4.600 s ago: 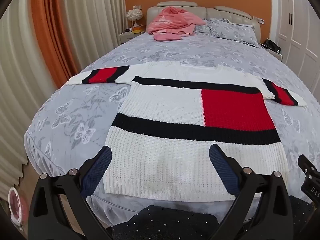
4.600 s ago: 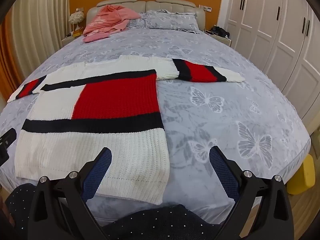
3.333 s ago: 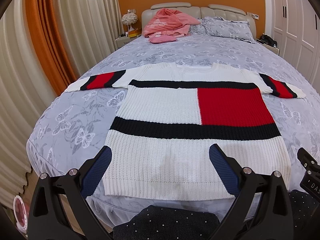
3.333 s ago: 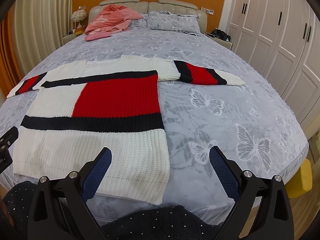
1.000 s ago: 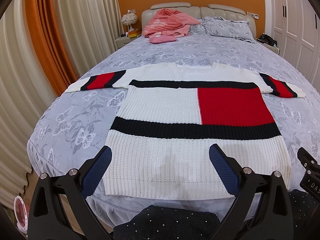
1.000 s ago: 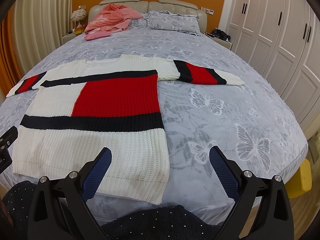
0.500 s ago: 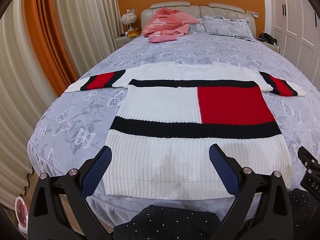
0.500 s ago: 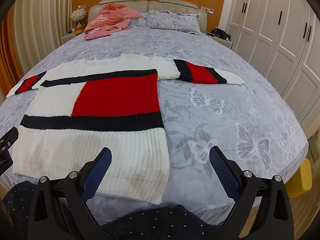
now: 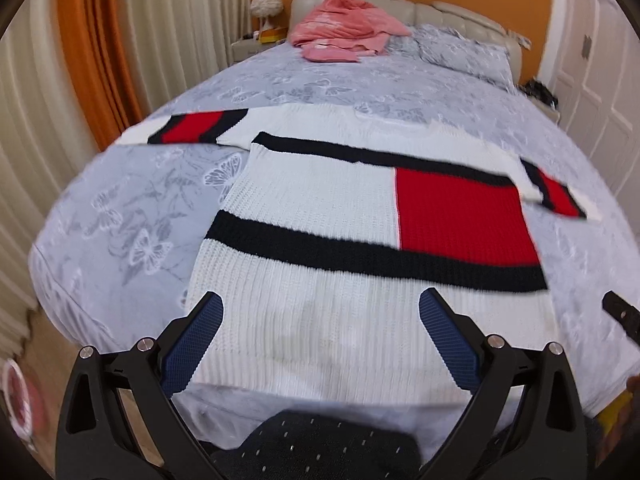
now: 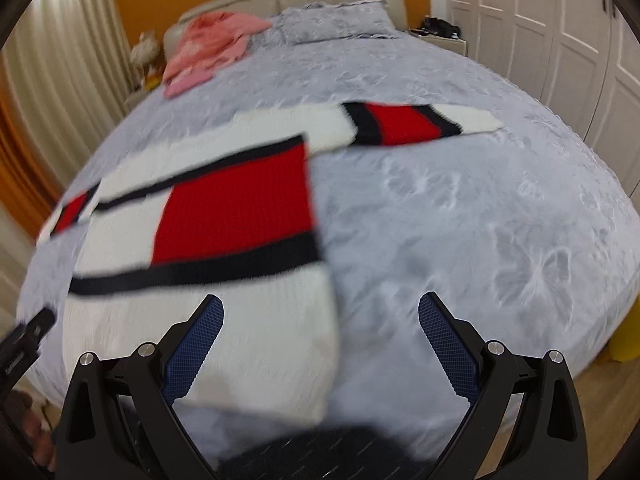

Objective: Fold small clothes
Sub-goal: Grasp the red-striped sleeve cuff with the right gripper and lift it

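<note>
Curtains (image 9: 100,52), orange and cream, hang at the far left beside the bed (image 9: 120,208). The bed carries a grey butterfly-print cover. The sweater (image 9: 360,240), a white knit with black bands and a red block, lies flat on that cover, front up, hem toward the foot of the bed. Its left sleeve (image 9: 192,132) is stretched straight out to the side, which leaves it free to be folded inward.

The left gripper (image 9: 320,312) hovers over the hem. Its fingers (image 9: 200,332) are spread wide and hold nothing. Judgement: it is placed to take the near left corner of the hem.

A pink garment (image 9: 344,32) lies heaped at the headboard, well apart from the sweater.

The right sleeve (image 10: 416,124) also lies straight out. The right gripper (image 10: 320,312) hangs above the sweater's near right edge, half over bare cover. Its fingers (image 10: 444,336) are likewise fully apart and empty. The right view is blurred, so fine detail cannot be read. White wardrobe doors (image 10: 580,40) close the right side.

No fold has been made; the task appears to be at its start.
</note>
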A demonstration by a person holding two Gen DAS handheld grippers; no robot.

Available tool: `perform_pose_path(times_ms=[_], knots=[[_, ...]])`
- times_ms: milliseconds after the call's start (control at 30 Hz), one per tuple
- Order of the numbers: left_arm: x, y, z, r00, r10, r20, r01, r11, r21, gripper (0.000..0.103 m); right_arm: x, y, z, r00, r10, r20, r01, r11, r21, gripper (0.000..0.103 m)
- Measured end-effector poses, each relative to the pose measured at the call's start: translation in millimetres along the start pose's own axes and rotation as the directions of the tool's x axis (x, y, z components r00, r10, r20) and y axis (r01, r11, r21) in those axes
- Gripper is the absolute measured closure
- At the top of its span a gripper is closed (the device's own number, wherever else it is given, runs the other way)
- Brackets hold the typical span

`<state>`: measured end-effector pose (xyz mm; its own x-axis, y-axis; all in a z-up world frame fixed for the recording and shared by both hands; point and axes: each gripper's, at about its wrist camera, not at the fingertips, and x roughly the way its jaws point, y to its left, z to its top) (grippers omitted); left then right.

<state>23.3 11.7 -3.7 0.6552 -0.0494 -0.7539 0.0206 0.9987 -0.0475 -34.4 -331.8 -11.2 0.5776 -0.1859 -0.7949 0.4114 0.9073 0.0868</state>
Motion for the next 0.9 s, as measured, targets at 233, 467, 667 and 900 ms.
perform_pose_path(times_ms=[233, 467, 667, 900], knots=[[31.5, -11.4, 41.8, 1.000, -0.016, -0.005, 0.016, 0.998, -0.068, 0.007, 94.3, -141.2, 122.5, 0.995, -0.094, -0.039, 0.100, 0.972, 0.213, 0.008], [81.0, -62.4, 59.8, 0.999, -0.031, -0.041, 0.031, 0.999, 0.017, 0.006, 206.8, -247.8, 191.0, 0.993, -0.031, -0.118, 0.087, 0.856, 0.509, 0.032], [106.4, -87.1, 57.6, 0.997, -0.037, -0.070, 0.044, 0.993, 0.106, 0.006, 262.1, -243.0, 212.7, 0.979, -0.135, -0.154, 0.191, 0.875, 0.444, 0.033], [115.3, -83.3, 56.7, 0.995, -0.054, -0.084, 0.062, 0.994, 0.095, 0.006, 217.8, -199.3, 261.2, 0.994, 0.061, 0.090, -0.092, 0.912, 0.399, 0.095]])
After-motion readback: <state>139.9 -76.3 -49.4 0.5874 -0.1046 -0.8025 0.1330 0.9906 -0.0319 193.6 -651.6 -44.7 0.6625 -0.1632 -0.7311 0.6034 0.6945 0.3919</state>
